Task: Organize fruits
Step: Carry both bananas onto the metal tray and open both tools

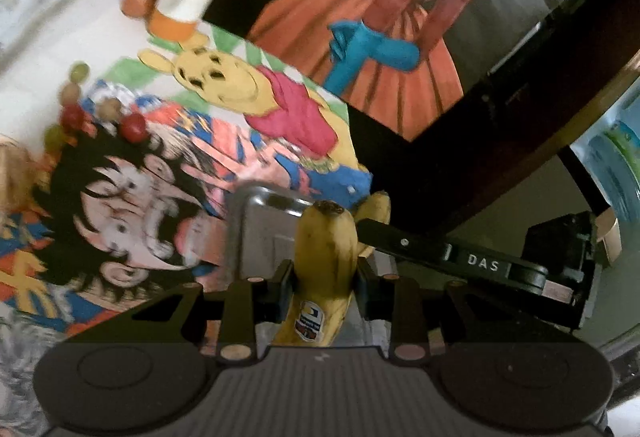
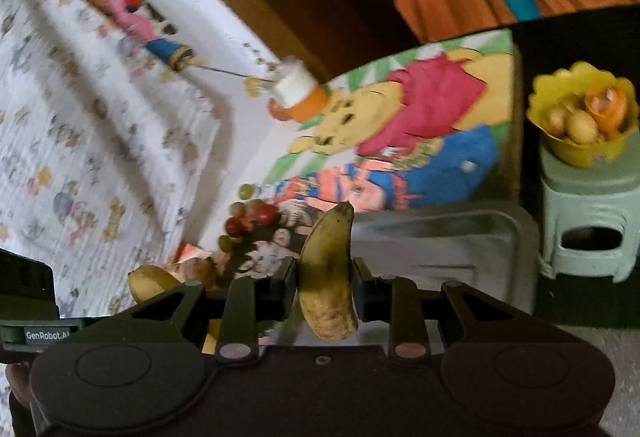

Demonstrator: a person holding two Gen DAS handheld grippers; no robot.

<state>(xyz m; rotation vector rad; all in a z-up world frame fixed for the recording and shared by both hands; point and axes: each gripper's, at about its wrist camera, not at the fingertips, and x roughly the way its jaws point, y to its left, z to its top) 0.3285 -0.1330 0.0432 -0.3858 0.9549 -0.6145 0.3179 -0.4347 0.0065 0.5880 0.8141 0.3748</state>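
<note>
Left tongs [image 1: 325, 273] clamped on stickered banana [image 1: 325, 261], right tongs [image 2: 325, 279] clamped on spotted banana [image 2: 328, 277], both fruits poking fwd past tips, grey tray [image 2: 460, 237] just ahead.

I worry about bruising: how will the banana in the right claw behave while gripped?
The banana looks ripe, with brown speckles, so it probably dents under a hard squeeze. The right claw grips its middle with both ends free, so it might pivot. Its curved, smooth peel could slip.
</note>
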